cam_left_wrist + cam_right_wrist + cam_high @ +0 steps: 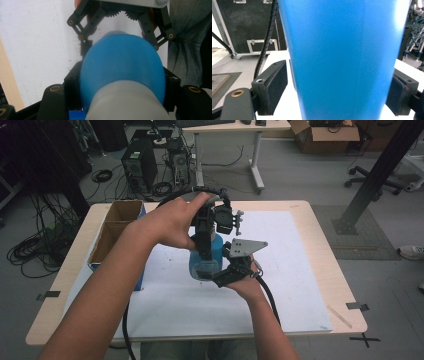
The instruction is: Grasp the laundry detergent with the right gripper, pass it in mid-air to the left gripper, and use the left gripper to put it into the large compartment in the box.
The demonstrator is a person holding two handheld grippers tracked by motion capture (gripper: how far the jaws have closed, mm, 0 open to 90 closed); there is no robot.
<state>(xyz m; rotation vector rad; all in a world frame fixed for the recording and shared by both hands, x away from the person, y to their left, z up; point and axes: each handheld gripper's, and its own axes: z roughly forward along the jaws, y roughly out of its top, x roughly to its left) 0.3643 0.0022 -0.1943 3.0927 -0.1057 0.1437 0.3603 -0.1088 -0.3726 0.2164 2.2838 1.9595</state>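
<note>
I have the blue bottle (205, 262) held above the tabletop (310, 245): left tongs (204, 251) clamp its top, right tongs (227, 276) straddle its base, not quite touching. Smooth, rigid plastic, probably slippery; grip the narrower neck.

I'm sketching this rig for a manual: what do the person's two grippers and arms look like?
Both grippers are black linkage frames with brass-coloured pivots. The right gripper carries a grey three-cornered plate and small gears; a black cable trails from it. The left gripper has a corrugated black hose. Forearms are bare, no sleeves.

High overhead; both tool cameras tight on blue bottle (206, 256).
</note>
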